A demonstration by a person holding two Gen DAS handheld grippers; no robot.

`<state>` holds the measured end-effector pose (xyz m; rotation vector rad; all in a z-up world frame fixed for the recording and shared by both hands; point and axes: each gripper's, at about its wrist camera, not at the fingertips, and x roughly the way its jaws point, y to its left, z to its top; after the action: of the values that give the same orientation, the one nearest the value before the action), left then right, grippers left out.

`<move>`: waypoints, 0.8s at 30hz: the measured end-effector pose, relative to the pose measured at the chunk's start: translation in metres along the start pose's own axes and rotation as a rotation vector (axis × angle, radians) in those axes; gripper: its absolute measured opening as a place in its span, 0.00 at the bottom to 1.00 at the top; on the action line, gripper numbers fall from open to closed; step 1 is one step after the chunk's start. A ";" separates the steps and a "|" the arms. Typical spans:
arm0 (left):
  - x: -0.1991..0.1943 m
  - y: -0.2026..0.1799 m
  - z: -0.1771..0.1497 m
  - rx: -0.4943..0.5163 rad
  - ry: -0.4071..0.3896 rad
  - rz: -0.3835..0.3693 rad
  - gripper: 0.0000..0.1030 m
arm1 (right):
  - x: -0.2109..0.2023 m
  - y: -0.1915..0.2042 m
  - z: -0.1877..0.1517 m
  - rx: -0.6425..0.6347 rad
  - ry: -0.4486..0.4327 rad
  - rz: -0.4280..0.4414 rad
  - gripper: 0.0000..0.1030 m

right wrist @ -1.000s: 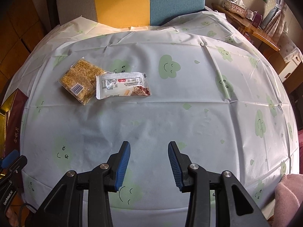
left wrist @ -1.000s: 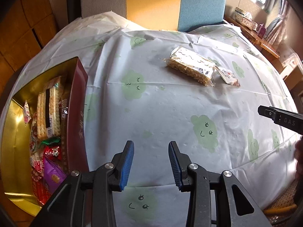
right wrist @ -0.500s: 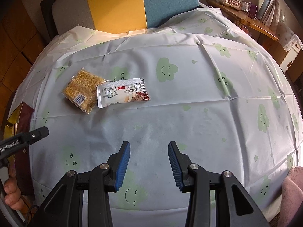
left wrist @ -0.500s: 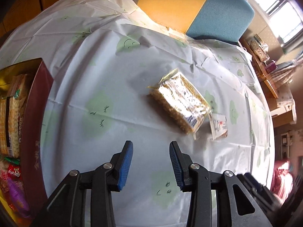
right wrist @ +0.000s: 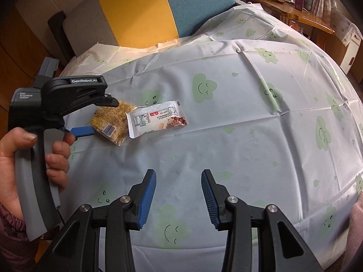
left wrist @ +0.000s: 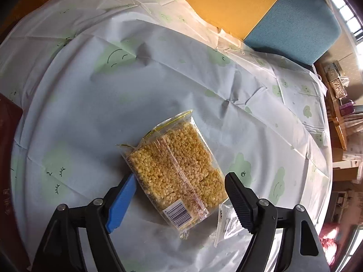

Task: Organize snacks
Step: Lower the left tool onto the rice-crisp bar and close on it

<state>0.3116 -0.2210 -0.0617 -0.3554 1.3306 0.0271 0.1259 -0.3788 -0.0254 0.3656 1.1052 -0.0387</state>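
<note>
Left claw [right wrist: 99,117] upper arm: white raised lettering "GenRobot.AI".
Left claw body, grey block behind the arm: small white print in three short lines, too small to read surely.
Puffed-grain snack pack [left wrist: 174,172]: white sticker with a black barcode at its near corner; the digits under the bars are too small to read.
White snack packet [right wrist: 156,119]: a small red logo patch with white characters, a boxed table of fine print beside it, and lines of black print, none legible.
Dark red box edge [left wrist: 6,149]: faint gold characters, not readable.
</note>
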 end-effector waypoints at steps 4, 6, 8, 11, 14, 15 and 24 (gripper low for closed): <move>0.016 -0.013 0.006 0.047 -0.010 0.083 0.83 | -0.003 0.002 -0.001 0.006 0.002 0.046 0.41; 0.023 -0.016 0.006 0.068 -0.016 0.105 0.90 | -0.005 0.002 -0.001 0.012 0.002 0.064 0.41; 0.028 -0.024 0.004 0.109 -0.024 0.145 0.93 | -0.006 0.002 -0.001 0.019 0.004 0.080 0.43; 0.029 -0.031 -0.005 0.210 -0.050 0.193 0.92 | -0.003 0.002 -0.001 0.027 0.019 0.090 0.45; 0.021 -0.024 -0.015 0.287 -0.094 0.183 0.81 | -0.004 0.001 -0.001 0.035 0.021 0.102 0.45; 0.016 -0.018 -0.019 0.318 -0.116 0.181 0.79 | -0.004 0.001 -0.001 0.034 0.017 0.098 0.45; -0.025 0.056 -0.087 0.513 -0.163 0.157 0.78 | 0.003 0.006 -0.003 -0.003 0.034 0.028 0.46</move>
<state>0.2113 -0.1873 -0.0680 0.1834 1.1529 -0.1498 0.1256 -0.3722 -0.0276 0.3808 1.1335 -0.0059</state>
